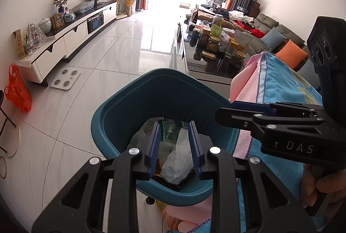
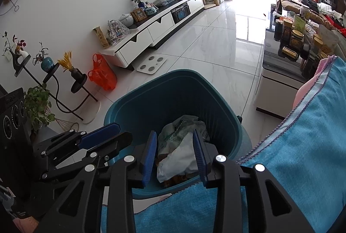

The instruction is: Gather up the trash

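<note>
The trash [image 2: 179, 146], a heap of crumpled white plastic and paper wrappers with something brown beneath, lies in the bottom of the teal bin [image 2: 151, 98], which stands on the pale tiled floor [image 2: 205, 44] just beside a surface draped in a blue towel with a pink edge [image 2: 302, 135]. The right hand-held gripper [image 2: 175, 155] hangs above the bin mouth, pointing down into it; its blue pads stand apart with only air between them, the white wad seen through the gap lying lower down in the bin and not pinched. The left hand-held gripper [image 1: 176, 146] hovers over the same opening from the other side, its jaws likewise parted and holding nothing, though from its own view the wrappers sit so close behind the pads that contact cannot be fully ruled out. The step in hand looks like a drop into the bin. To do it well, the right jaws should be clear of any clinging plastic before the hand lifts away, and the lift should go straight up so the fingers do not catch the bin rim or drag the towel edge, which hangs very near the rim. The two grippers are close together, so they should part one at a time.
</note>
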Available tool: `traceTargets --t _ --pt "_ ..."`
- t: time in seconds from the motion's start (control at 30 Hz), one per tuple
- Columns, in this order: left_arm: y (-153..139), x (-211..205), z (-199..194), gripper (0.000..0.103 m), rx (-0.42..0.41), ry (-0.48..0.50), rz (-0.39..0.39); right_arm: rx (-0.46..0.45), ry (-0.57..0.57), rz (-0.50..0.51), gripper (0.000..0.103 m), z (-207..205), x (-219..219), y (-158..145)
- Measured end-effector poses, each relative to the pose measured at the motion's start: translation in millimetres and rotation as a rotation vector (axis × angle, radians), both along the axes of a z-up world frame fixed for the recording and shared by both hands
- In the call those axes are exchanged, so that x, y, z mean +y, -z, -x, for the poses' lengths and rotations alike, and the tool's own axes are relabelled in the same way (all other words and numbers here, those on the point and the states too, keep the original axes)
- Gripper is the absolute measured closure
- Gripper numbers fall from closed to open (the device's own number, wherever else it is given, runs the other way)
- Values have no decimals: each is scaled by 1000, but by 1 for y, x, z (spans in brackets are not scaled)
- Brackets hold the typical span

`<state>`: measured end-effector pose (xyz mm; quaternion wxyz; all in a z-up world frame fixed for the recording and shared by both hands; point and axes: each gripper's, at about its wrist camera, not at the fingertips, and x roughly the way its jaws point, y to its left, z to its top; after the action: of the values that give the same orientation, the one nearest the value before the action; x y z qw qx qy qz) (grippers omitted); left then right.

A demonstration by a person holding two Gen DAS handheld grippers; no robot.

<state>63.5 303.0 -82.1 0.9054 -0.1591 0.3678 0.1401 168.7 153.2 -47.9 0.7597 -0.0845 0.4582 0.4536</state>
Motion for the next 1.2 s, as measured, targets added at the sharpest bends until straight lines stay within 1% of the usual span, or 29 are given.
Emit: traceTargets --t 0.03,0.07,0.13,0.23,0.3,0.33,0.37,0.4,0.43,0.47,0.53,0.57,0.63,0.7,0.77,0.83,0.9,0.97,1.0,1.1,1.2 --pt "1 1 1 73 1 -2 3 0 1 -2 71 0 -1 0" --pt "1 2 1 66 2 -5 4 0 5 -6 71 0 -2 0" --pt "1 1 3 58 -2 -10 0 3 12 -16 70 -1 -6 -1" --pt "-1 0 9 42 -17 -11 -4 8 25 -31 70 -3 -16 -1" --pt "-4 -2 14 38 -30 -13 -23 8 37 -44 65 -3 -24 -3" --pt "-6 -3 17 34 -38 -14 -31 7 44 -54 62 -2 -29 -4" --pt "-9 -4 20 25 -44 -17 -36 6 49 -62 58 -2 -34 -5" --pt "-12 -6 24 23 -54 -22 -45 3 54 -70 55 -1 -40 -6" --pt "-15 -8 29 20 -66 -25 -55 -3 65 -79 48 0 -45 -8" --pt "-18 -10 33 15 -75 -25 -64 -11 74 -88 44 1 -52 -10" --pt "-24 -15 41 8 -95 -38 -85 -23 84 -105 43 4 -63 -13" --pt "-27 -18 46 7 -106 -42 -96 -26 88 -112 42 6 -69 -15" --pt "-32 -24 54 6 -119 -39 -111 -43 99 -127 36 9 -82 -19" --pt "-37 -34 61 6 -136 -42 -129 -63 104 -146 33 15 -95 -24" --pt "-41 -44 66 6 -145 -46 -143 -90 108 -157 25 22 -107 -29" --pt "-48 -57 71 6 -166 -47 -167 -127 124 -173 21 30 -122 -35" --pt "-54 -70 76 6 -186 -45 -187 -154 143 -191 19 36 -137 -40" --pt "-59 -82 80 6 -209 -36 -189 -182 169 -204 15 44 -154 -44" --pt "-62 -88 83 6 -222 -32 -192 -200 183 -206 15 48 -163 -46" --pt "-68 -106 88 6 -268 -17 -208 -280 242 -215 7 64 -192 -53" --pt "-74 -126 92 6 -318 3 -214 -358 321 -222 7 82 -224 -57"
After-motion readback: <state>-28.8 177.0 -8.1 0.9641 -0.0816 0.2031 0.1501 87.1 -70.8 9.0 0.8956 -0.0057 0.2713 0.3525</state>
